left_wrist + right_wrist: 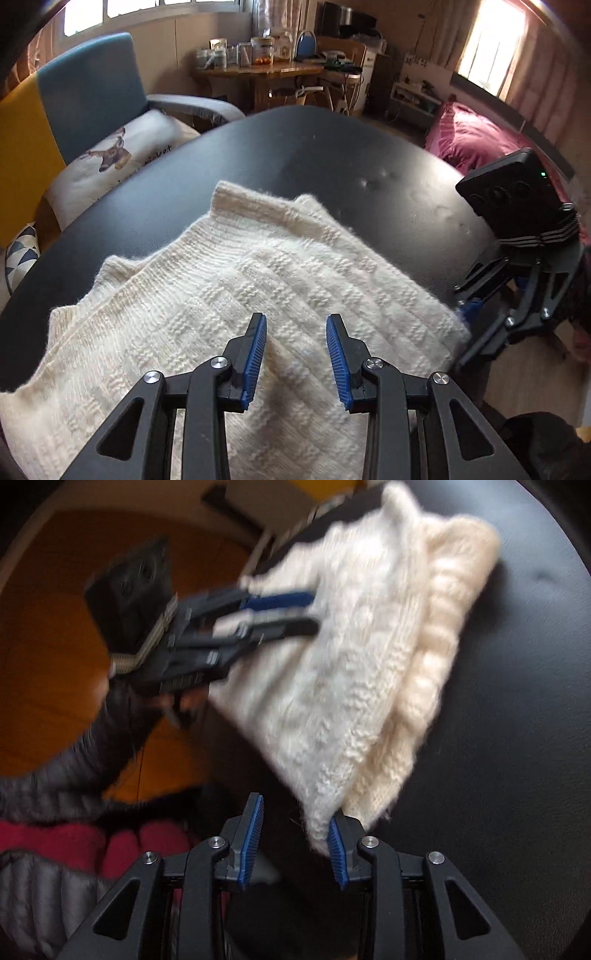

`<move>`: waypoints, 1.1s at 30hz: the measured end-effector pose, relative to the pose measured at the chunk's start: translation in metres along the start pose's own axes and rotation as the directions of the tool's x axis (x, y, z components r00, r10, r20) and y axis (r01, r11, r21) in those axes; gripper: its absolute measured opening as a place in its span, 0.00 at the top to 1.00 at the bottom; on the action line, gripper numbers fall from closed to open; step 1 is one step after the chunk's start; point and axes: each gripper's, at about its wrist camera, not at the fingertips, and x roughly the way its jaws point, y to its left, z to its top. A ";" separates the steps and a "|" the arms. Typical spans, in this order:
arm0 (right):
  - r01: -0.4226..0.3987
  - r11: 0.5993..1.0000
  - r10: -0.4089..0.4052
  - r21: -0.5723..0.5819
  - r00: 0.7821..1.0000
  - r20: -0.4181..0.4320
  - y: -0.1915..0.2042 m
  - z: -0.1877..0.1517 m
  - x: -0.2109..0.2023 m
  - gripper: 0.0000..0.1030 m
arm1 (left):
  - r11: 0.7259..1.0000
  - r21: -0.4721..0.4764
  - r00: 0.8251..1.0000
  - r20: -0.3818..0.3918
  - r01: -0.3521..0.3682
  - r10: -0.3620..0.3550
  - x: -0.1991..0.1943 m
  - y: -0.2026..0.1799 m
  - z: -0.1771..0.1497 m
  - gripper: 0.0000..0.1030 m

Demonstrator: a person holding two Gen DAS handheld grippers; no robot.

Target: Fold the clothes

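Note:
A cream knitted sweater (pixel 229 295) lies folded in layers on the round black table (pixel 332 155). My left gripper (pixel 296 321) is open, its blue pads just above the sweater's near part, holding nothing. In the right wrist view the sweater (pixel 354 657) shows as a folded stack, blurred. My right gripper (pixel 295 812) is open at the sweater's near corner, which touches its right pad; nothing is clamped. The left gripper (pixel 312 611) shows there over the sweater's far side. The right gripper (pixel 517 280) shows in the left wrist view at the table's right edge.
A blue and yellow armchair (pixel 85 92) with a printed cushion (pixel 122 155) stands behind the table on the left. A cluttered wooden desk (pixel 266 70) is at the back. A bed with a magenta cover (pixel 476 136) is on the right. The floor (pixel 55 590) lies beyond the table edge.

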 end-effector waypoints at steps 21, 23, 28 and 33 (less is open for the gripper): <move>0.313 0.945 -0.326 0.096 0.867 0.377 0.043 -0.021 -0.064 0.67 | 0.973 -0.191 0.988 0.116 0.128 -0.107 -0.022 0.048 0.018 0.66; 0.350 0.935 -0.346 0.064 0.853 0.391 0.053 -0.007 -0.058 0.67 | 0.971 -0.205 0.988 0.120 0.120 -0.096 -0.021 0.054 0.026 0.66; 0.412 0.911 -0.391 0.016 0.849 0.355 0.059 0.024 -0.035 0.67 | 0.985 -0.149 0.996 0.059 0.081 -0.073 0.006 0.051 0.051 0.66; 0.455 0.890 -0.444 0.034 0.848 0.288 0.042 0.027 -0.016 0.67 | 0.999 -0.039 0.999 -0.038 -0.011 0.010 0.039 0.051 0.058 0.66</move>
